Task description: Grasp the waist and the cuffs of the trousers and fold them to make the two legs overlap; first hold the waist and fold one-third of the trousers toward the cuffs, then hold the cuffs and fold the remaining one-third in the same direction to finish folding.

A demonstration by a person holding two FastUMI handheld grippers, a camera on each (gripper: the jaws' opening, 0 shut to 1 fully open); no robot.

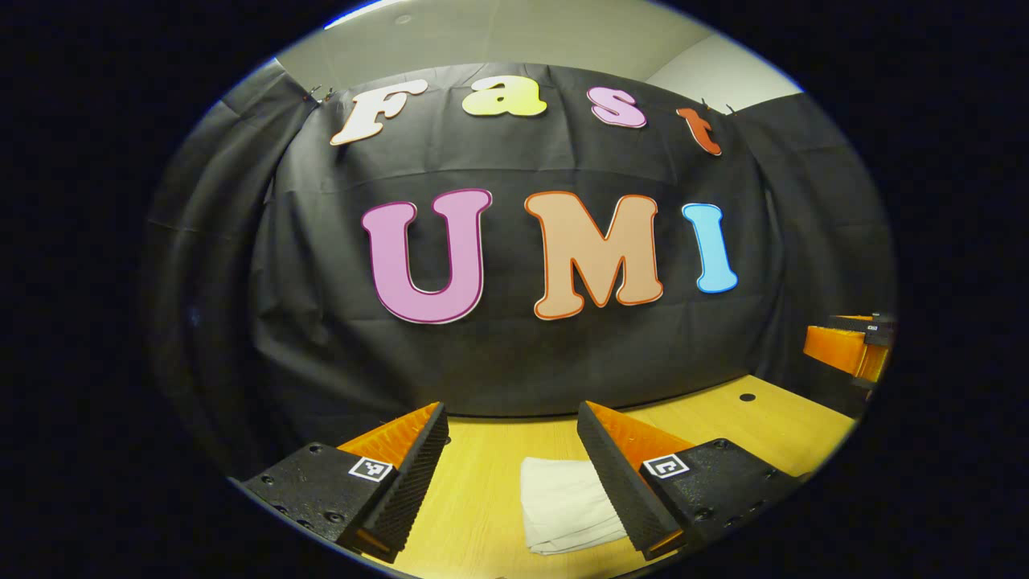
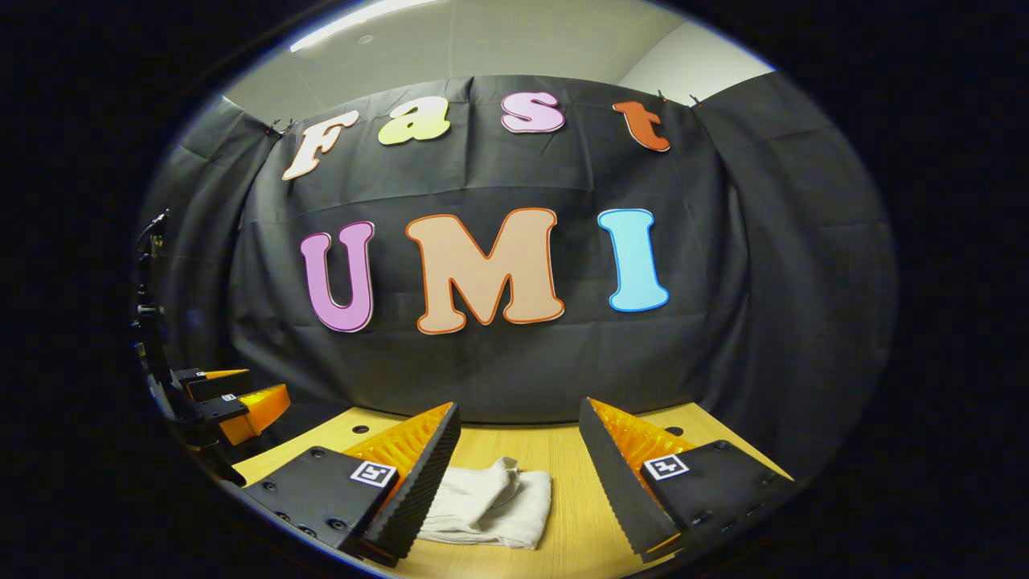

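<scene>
The white trousers lie as a compact, seemingly already folded bundle on the wooden surface, below and ahead of both released, empty claws, nearer the left claw than the right claw, its long axis hard to judge.

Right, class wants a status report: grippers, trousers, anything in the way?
Left gripper open, above table. Right gripper open, holding nothing. Trousers lie folded in a compact bundle on the wood. Nothing in the way.
</scene>
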